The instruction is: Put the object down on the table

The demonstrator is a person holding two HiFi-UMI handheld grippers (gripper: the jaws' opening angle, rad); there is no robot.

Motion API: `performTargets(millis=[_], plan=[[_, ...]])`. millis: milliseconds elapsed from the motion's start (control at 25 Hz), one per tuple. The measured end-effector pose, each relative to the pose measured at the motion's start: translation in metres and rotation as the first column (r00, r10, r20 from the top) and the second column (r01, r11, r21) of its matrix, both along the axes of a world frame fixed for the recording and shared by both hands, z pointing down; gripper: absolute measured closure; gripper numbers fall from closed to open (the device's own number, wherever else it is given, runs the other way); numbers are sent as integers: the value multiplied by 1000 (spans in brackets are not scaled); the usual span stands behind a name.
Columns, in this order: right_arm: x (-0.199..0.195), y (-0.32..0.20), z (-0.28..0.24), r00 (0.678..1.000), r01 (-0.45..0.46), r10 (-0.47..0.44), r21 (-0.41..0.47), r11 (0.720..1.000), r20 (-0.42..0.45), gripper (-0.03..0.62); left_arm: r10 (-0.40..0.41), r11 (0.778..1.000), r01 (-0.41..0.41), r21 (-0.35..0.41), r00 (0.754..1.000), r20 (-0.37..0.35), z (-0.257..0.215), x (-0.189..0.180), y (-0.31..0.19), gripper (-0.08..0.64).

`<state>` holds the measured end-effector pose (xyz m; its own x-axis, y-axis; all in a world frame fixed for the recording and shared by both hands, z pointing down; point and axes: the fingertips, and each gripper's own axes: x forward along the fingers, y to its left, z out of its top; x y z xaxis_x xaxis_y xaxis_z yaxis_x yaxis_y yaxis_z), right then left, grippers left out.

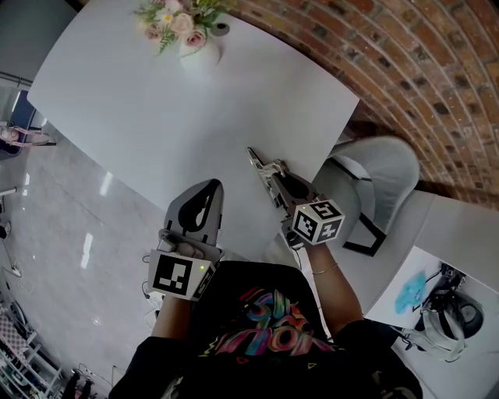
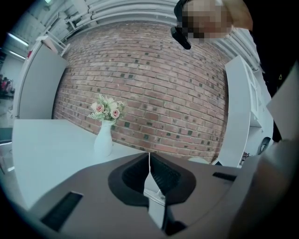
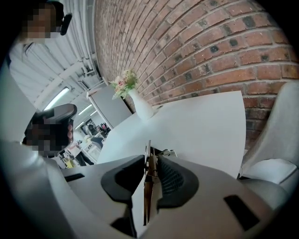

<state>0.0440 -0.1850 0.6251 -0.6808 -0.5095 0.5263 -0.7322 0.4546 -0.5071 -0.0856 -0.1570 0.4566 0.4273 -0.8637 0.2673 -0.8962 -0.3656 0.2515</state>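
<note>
The metal tool (image 1: pixel 256 160), thin, with a little spring showing on it in the right gripper view (image 3: pixel 150 164), is up in the right gripper (image 1: pixel 278 181) and not lying flat. It sits over the tabletop (image 1: pixel 156 117), close to the corner nearest the person and just in from the edge that faces the chair (image 1: pixel 382 175). Its tip points out across the white surface, though whether it touches the top can't be made out from here. The right gripper's jaws are clamped on the tool from both sides, with the pads pressing its flat metal and the front end poking out past them. Over on the other side, the left gripper (image 1: pixel 207 192) hangs by the tabletop's long edge on the floor side, near that same corner. Its jaws are pressed together with nothing between them, and it is well apart from the tool. Look further up the tabletop and there's a white vase (image 1: pixel 199 54) standing upright near the far end, with pale pink flowers (image 1: pixel 175 17) bunched in its neck. Behind it the brick wall (image 1: pixel 405 70) runs along the far side. The grey chair is tucked in beside the right edge, just beyond the right gripper.
</note>
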Motion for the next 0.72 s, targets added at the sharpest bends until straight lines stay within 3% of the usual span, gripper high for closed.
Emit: performTargets(millis=[440, 720], plan=[[1, -2, 4, 1000, 1, -1, -24, 1000, -11, 511, -7, 1000, 7, 8, 1000, 7, -2, -1, 1, 534], [1, -3, 0, 1000, -4, 5, -36, 999, 26, 476, -11, 1000, 11, -1, 1000, 6, -6, 1, -1, 534]])
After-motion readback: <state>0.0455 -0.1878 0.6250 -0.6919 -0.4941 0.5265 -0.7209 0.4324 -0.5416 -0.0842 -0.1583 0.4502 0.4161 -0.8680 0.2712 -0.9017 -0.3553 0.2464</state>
